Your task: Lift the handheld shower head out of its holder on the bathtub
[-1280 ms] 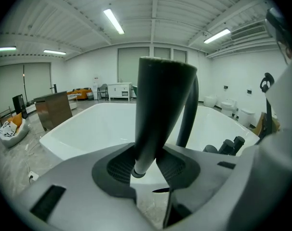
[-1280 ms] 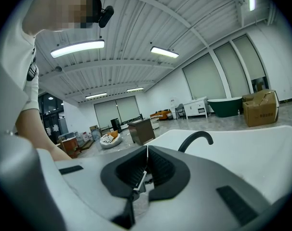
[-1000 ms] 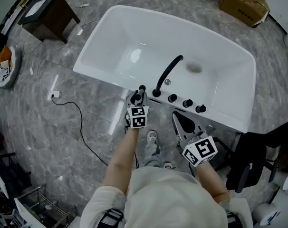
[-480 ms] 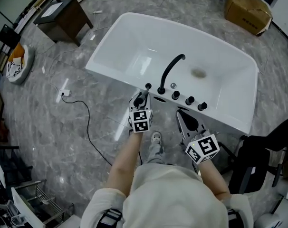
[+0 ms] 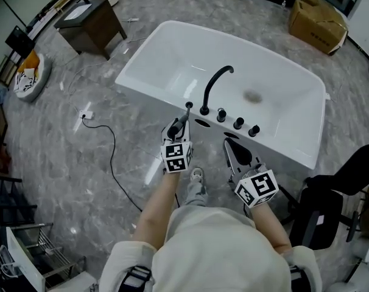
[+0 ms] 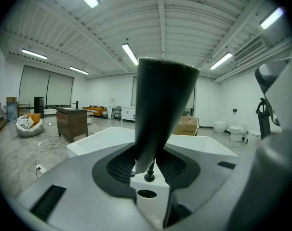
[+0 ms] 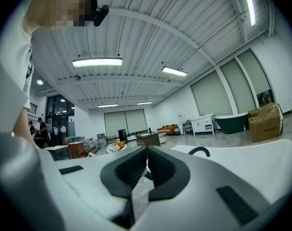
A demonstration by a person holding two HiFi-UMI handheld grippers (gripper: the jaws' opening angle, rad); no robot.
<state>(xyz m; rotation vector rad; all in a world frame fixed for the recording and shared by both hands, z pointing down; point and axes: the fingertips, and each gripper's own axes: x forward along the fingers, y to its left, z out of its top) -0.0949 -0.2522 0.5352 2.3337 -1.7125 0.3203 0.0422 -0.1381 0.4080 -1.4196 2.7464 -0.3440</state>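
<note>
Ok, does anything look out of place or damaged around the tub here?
Nothing looks spilled or broken. The one stray item is a socket block whose black cable trails loose across the floor, left of the bathtub. The shower head sits clamped in the left gripper, as the task expects.

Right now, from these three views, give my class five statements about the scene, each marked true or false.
1. The left gripper is shut on the black shower head. True.
2. The right gripper stands wide open. False: its jaws are together, holding nothing.
3. The bathtub is white. True.
4. The curved spout is white. False: it is black.
5. The cardboard box lies in the bathtub. False: it is on the floor.
</note>
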